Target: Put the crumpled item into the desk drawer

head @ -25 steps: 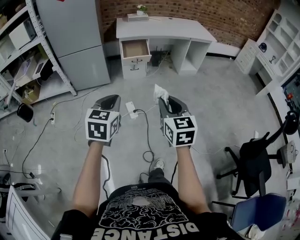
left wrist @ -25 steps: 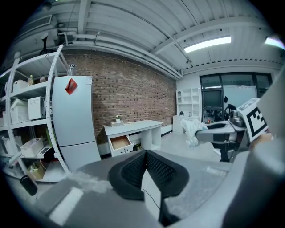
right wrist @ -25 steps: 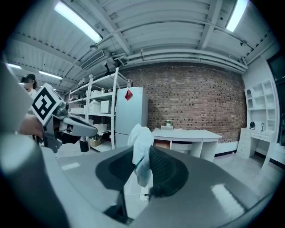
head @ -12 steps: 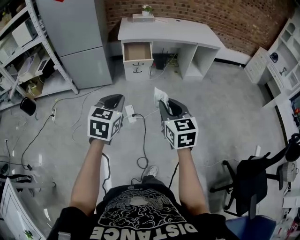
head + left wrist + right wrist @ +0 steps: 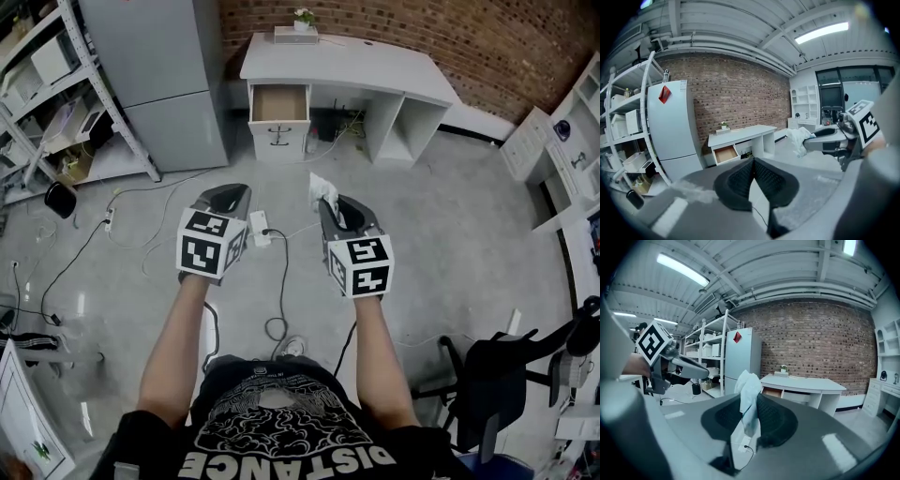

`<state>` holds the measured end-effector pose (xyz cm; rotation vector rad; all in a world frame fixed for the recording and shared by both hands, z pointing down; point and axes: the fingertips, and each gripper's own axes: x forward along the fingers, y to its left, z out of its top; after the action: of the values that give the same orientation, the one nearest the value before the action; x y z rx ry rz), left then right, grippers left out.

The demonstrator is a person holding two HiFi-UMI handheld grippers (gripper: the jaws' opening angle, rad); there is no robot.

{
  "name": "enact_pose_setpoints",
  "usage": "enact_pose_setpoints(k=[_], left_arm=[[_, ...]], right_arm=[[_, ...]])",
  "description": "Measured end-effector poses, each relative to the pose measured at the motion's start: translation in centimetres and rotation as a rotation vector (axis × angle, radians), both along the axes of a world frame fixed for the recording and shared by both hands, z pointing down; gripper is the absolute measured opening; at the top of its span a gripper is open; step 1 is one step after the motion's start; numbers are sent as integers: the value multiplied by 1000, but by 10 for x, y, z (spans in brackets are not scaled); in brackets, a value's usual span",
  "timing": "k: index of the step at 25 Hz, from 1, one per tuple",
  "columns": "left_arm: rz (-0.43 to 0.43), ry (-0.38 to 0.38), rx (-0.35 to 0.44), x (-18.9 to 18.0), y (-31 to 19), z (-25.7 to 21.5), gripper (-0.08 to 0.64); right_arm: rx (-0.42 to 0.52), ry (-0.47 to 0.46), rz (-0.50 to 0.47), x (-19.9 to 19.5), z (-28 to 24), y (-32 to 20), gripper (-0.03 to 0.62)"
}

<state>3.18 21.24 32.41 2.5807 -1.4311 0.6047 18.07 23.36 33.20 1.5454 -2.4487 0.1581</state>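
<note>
Two tools mid-frame: right tool clamped on wad, left tool jaws together, empty. Drawer open at top centre under worktop, well apart from wad. Carry wad over drawer opening w/ firm grip, then release.

Ahead of you, bare grey concrete floor runs to the open wood-lined drawer of the white desk. A white power strip and black cables lie between, and a tall grey fridge stands left.
</note>
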Motion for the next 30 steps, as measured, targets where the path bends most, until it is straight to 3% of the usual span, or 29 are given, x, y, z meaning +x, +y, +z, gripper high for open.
enact_pose_setpoints(k=[30], left_arm=[[-29,21,-36,33,-85,32,-2]], right_arm=[[-42,7,-74,15,30,-90,84]])
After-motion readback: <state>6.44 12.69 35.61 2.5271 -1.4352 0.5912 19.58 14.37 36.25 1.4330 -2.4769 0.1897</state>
